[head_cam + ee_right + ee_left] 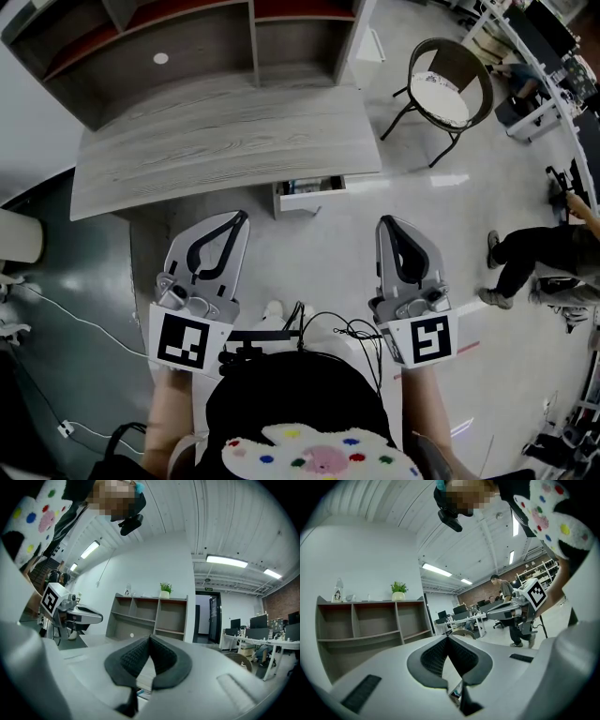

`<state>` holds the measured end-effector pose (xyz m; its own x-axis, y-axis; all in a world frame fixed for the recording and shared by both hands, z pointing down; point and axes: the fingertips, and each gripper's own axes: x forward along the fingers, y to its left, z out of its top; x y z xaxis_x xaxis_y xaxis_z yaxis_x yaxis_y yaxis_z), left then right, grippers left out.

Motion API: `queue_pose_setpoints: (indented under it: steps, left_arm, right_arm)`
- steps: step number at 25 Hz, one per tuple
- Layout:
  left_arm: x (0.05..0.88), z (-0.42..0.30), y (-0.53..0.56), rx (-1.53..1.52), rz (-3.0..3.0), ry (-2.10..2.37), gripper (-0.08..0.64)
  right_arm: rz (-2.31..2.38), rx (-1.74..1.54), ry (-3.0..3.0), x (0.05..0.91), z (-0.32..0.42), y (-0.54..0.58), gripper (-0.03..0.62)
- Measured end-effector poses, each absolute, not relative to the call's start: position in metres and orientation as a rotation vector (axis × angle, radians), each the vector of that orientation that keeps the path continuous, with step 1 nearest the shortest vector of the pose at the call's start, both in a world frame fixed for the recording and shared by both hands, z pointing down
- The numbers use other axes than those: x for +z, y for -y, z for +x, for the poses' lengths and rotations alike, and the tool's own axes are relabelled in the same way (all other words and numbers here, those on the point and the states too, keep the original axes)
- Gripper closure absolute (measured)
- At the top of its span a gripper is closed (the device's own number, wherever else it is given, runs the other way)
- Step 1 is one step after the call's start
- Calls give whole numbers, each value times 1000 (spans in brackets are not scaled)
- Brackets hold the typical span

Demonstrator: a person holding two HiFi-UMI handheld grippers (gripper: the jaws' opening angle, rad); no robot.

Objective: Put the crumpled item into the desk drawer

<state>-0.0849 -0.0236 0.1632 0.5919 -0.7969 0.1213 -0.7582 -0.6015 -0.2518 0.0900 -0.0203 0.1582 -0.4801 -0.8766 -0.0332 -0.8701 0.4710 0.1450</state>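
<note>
I see a small white round thing [161,58] lying in the shelf [202,42] at the upper left of the head view. It is too small for me to tell if it is the crumpled item.

The drawer [310,195] sits under the front edge of the table [225,131], near the middle of the frame. It is pulled out a little. There is stuff inside that I cannot make out.

My left gripper [242,217] is at the lower left, over the floor [328,253], just below the table edge. Its jaws are closed tight with nothing between them. My right gripper [385,223] is at the lower right, and it is closed and empty too. The drawer is between the two gripper tips and a bit higher in the frame.

A chair [448,86] stands at the upper right. A person [539,255] in dark clothes is at the right edge.
</note>
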Motion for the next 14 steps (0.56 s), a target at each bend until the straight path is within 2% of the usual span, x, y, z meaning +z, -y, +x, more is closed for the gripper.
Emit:
queue_pose_setpoints:
  steps: [14]
  left_arm:
    - [167,-86,26,-344,-2635,-1306,554]
  right_arm:
    - [1555,-211,2643,165,88,22,583]
